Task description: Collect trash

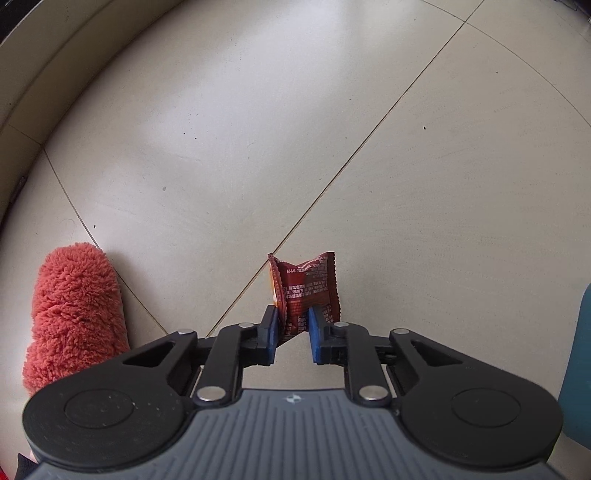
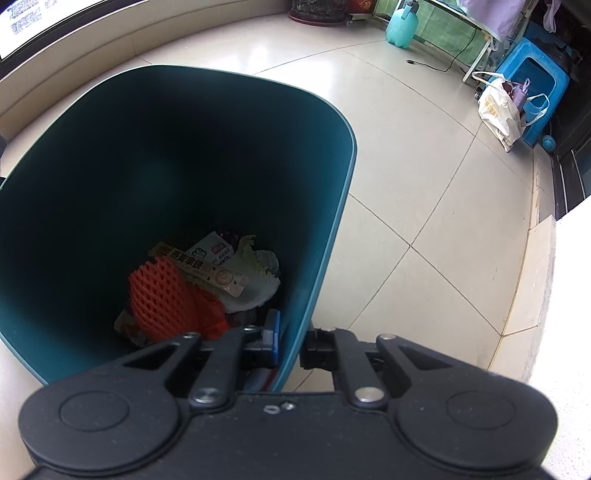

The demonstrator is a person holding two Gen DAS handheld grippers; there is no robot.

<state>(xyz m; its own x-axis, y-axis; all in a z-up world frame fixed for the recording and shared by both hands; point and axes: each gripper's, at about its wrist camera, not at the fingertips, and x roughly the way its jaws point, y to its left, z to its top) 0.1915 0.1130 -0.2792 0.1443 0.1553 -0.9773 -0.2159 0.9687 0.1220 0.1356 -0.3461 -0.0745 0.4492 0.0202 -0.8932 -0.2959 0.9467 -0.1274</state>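
Note:
My left gripper (image 1: pixel 292 325) is shut on a crumpled dark red snack wrapper (image 1: pixel 306 286) and holds it above the tiled floor. My right gripper (image 2: pixel 291 339) is shut on the wall of a dark teal trash bin (image 2: pixel 325 229), one finger inside and one outside. Inside the bin lie an orange foam fruit net (image 2: pixel 166 295), a cabbage leaf (image 2: pixel 255 280) and paper packaging (image 2: pixel 207 273). A sliver of the bin shows at the right edge of the left wrist view (image 1: pixel 578 354).
A fluffy red slipper (image 1: pixel 74 310) lies at the left on the floor. A baseboard (image 1: pixel 44 74) runs along the far left. In the right wrist view, a blue stool (image 2: pixel 532 85), a white bag (image 2: pixel 498 110), a teal sprayer bottle (image 2: pixel 400 27) and a cable stand far right.

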